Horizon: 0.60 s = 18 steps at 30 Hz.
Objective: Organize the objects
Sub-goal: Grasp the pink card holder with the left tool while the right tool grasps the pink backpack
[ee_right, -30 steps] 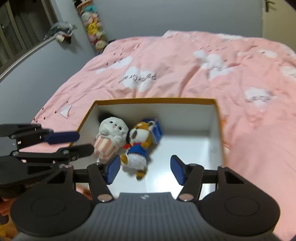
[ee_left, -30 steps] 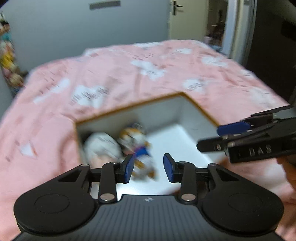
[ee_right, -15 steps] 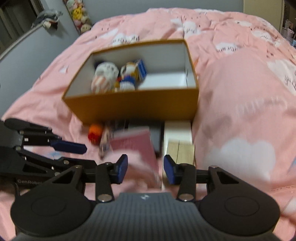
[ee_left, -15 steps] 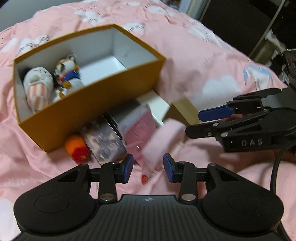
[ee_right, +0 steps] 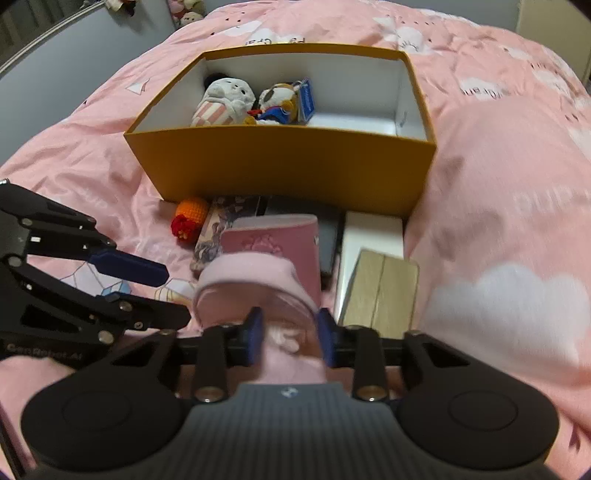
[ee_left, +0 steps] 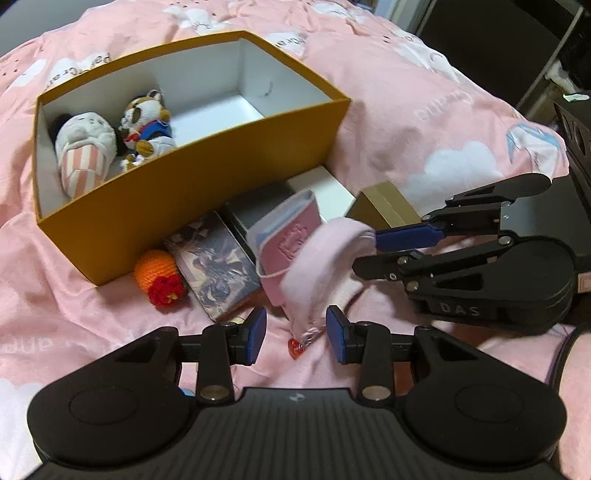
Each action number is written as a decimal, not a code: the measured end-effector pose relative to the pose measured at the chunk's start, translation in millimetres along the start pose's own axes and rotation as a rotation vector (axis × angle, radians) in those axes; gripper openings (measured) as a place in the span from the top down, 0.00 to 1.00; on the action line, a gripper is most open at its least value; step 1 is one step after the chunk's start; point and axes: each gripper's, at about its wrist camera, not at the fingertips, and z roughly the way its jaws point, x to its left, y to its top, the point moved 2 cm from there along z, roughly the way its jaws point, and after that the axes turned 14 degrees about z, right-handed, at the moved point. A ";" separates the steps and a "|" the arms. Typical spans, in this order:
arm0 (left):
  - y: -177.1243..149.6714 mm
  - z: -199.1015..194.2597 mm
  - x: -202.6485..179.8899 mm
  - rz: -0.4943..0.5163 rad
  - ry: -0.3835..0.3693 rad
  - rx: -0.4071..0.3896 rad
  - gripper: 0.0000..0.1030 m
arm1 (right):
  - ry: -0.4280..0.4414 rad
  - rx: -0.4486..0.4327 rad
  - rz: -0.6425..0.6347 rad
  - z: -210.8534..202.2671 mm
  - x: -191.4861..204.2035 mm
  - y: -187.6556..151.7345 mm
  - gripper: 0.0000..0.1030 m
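Observation:
An orange box with a white inside stands on the pink bed. It holds a striped white plush and a tiger plush. In front of it lie an orange knitted toy, a picture book, a dark case, a pink booklet, a white box and a tan box. My right gripper is shut on a soft pink cloth item. My left gripper is open just below the cloth.
The pink cloud-print bedcover surrounds everything. A small red bead hangs from the cloth near my left fingers. Plush toys line the grey wall at the back left.
Both grippers pulled back from over the box to the items in front of it. My right gripper closed on the pink cloth item and lifted it.

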 end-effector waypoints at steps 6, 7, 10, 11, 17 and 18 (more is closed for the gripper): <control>4.1 9.4 16.6 -0.110 0.000 -0.015 0.57 | 0.028 -0.042 -0.028 4.9 12.0 21.7 1.00; 4.9 12.0 19.3 -0.130 0.002 -0.012 0.58 | 0.024 -0.042 -0.031 7.0 14.0 23.9 1.00; 5.6 22.6 25.0 -0.176 0.003 0.007 0.74 | 0.016 -0.044 -0.043 9.8 15.2 23.7 0.98; 5.4 24.7 26.6 -0.187 0.002 0.009 0.75 | 0.020 -0.042 -0.037 9.2 14.3 23.5 0.96; 5.3 24.0 26.3 -0.183 0.006 -0.001 0.79 | 0.005 -0.023 -0.076 2.7 8.9 12.5 0.62; 5.5 23.8 25.7 -0.180 0.007 0.000 0.79 | 0.015 -0.012 -0.084 3.8 9.1 10.3 0.62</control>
